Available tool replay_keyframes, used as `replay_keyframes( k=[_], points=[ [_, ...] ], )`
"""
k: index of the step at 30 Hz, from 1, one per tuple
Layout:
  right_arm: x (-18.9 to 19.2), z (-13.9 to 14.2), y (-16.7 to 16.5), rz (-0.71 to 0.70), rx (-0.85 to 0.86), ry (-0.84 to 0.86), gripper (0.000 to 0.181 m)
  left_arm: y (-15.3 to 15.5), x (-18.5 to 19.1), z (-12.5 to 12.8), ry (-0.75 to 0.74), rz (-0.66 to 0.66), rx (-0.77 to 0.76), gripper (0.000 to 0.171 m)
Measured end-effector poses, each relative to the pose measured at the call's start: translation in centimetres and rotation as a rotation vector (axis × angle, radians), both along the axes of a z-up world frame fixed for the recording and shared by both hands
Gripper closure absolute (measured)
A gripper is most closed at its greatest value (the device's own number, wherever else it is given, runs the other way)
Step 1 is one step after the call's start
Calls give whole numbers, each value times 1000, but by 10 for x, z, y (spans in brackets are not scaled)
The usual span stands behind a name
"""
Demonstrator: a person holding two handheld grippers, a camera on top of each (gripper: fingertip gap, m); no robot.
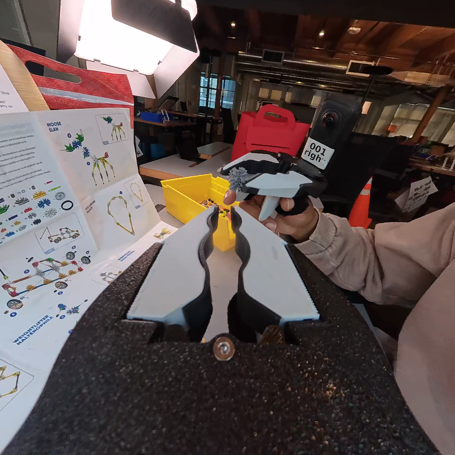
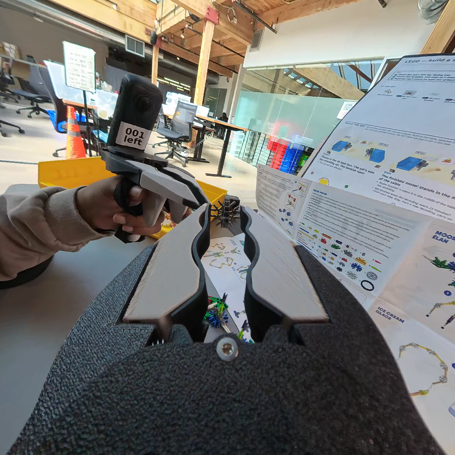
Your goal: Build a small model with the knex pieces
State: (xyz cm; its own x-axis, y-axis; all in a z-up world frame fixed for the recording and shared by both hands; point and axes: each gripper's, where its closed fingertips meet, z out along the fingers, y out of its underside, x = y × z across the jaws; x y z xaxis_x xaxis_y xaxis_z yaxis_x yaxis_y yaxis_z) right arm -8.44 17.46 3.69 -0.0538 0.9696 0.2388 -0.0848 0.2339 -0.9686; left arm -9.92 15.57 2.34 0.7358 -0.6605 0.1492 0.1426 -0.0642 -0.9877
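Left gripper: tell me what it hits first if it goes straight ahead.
Probably the yellow bin: the left gripper is open and empty, and its tips point at the small loose pieces inside the bin. Depth is unclear, and the right gripper sits just above that line.

My two grippers (image 1: 224, 211) (image 2: 224, 211) have pale grey ribbed fingers (image 1: 172, 270) lined black, speckled black foam bodies, one silver screw (image 1: 223, 349) each, white-labelled black cameras (image 2: 134, 115); my sleeves (image 1: 364, 256) are beige ribbed-cuff.

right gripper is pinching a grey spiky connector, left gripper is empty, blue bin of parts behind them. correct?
One error: the bin is yellow, not blue, as the left wrist view shows. The right gripper does pinch the grey spiky connector, and the left gripper is empty.
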Motion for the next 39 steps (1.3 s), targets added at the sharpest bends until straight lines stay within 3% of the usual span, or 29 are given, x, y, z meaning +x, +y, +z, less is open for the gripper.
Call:
replay_keyframes(
  k=[6,11,20,30,34,39],
  points=[
    [-4,-3,-10,24,31,23,159,-7,9,4,-17,-73,-7,155],
    [0,10,-27,154,-134,108,159,-21,20,16,-61,-169,36,155],
    [9,21,-44,454,-448,186,158,-31,31,24,-28,-199,102,165],
    [12,20,-57,611,-569,223,160,-36,38,26,-3,-216,120,166],
    [10,17,-56,594,-537,220,160,-36,37,26,71,-166,150,168],
    [12,14,-57,511,-345,169,159,-36,37,28,271,-38,296,170]
  ],
)
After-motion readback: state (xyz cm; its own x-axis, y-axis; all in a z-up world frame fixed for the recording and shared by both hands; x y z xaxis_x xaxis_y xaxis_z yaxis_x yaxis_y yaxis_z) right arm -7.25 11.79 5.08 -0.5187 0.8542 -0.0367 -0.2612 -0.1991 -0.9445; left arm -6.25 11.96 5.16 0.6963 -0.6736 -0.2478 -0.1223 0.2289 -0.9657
